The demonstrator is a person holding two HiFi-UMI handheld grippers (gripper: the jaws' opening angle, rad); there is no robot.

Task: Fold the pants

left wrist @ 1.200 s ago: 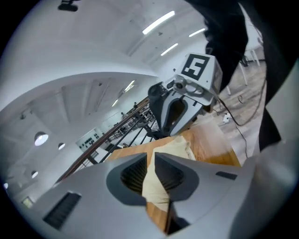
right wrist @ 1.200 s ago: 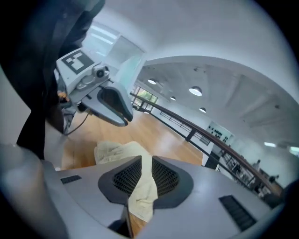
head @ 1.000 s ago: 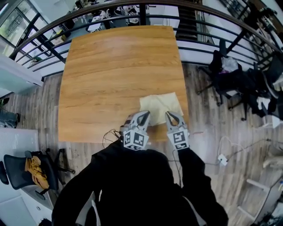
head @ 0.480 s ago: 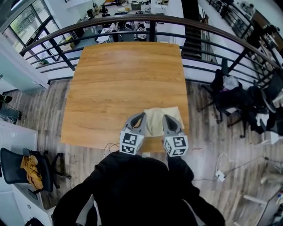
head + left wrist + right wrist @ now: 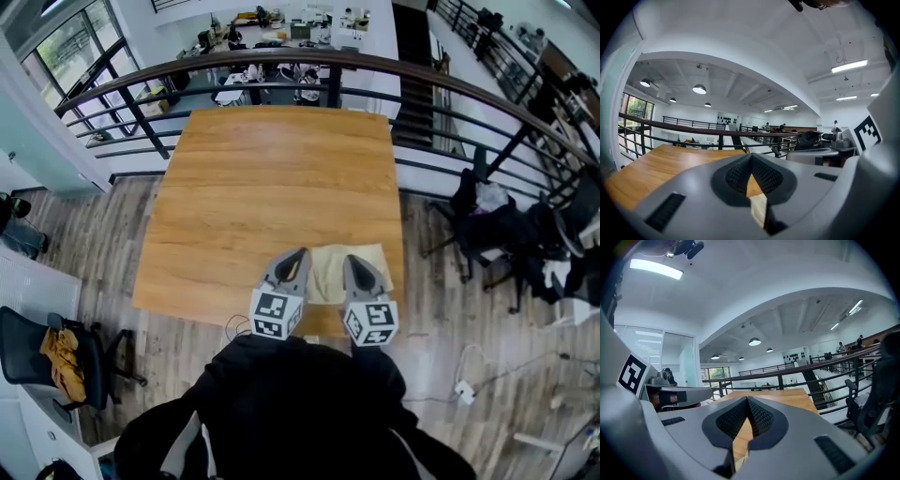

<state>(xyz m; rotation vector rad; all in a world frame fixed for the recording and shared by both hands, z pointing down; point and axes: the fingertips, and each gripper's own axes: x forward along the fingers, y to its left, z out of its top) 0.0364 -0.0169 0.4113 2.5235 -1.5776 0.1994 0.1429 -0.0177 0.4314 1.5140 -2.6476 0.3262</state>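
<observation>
**A:** What did the grippers have hold of?

**B:** Nothing. Closest to you, your left gripper (image 5: 298, 253) and right gripper (image 5: 348, 260) hovered side by side over the near edge of the table (image 5: 272, 178). Each had its jaws pressed together and empty.

**A:** And the pants?

**B:** The pants (image 5: 325, 274) lay folded into a cream rectangle at the table's near right corner, under and between your two grippers. In each gripper view the cloth showed below the closed jaws, not between them. Beyond the pants the table ran on to the railing (image 5: 335, 84).
</observation>
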